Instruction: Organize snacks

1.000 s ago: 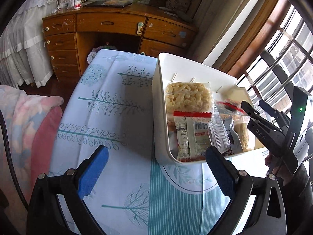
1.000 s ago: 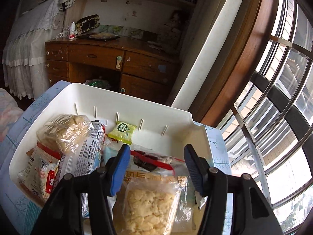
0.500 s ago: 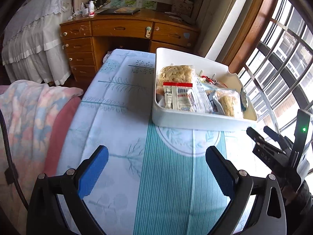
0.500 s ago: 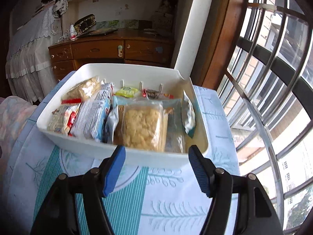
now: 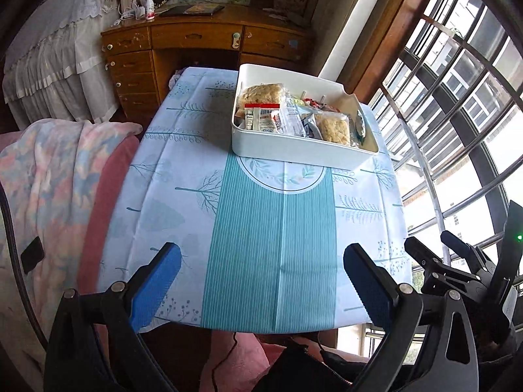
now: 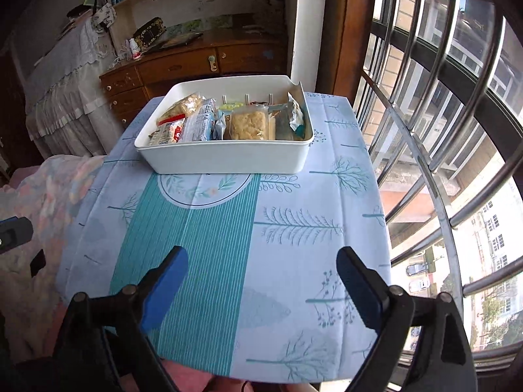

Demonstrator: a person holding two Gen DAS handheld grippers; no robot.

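A white plastic bin (image 5: 294,152) (image 6: 228,156) stands at the far end of the table, packed with several snack packets: noodle-like blocks in clear bags (image 5: 261,93) (image 6: 250,125) and red-and-white wrappers (image 5: 261,119). My left gripper (image 5: 261,261) hangs open over the near table edge with nothing between its blue pads. My right gripper (image 6: 261,266) is also over the near edge, far from the bin; its jaws are opening and hold nothing. In the left wrist view the right gripper (image 5: 454,254) shows at the lower right.
A tablecloth (image 5: 271,228) with teal stripes and tree prints covers the table. A bed with a pastel blanket (image 5: 42,176) lies to the left. A wooden desk (image 5: 196,42) stands behind the table. Barred windows (image 6: 441,98) run along the right.
Both grippers have pulled back and up from the bin to the near table edge. The right gripper's jaws have spread wider. The packets in the bin have not moved.
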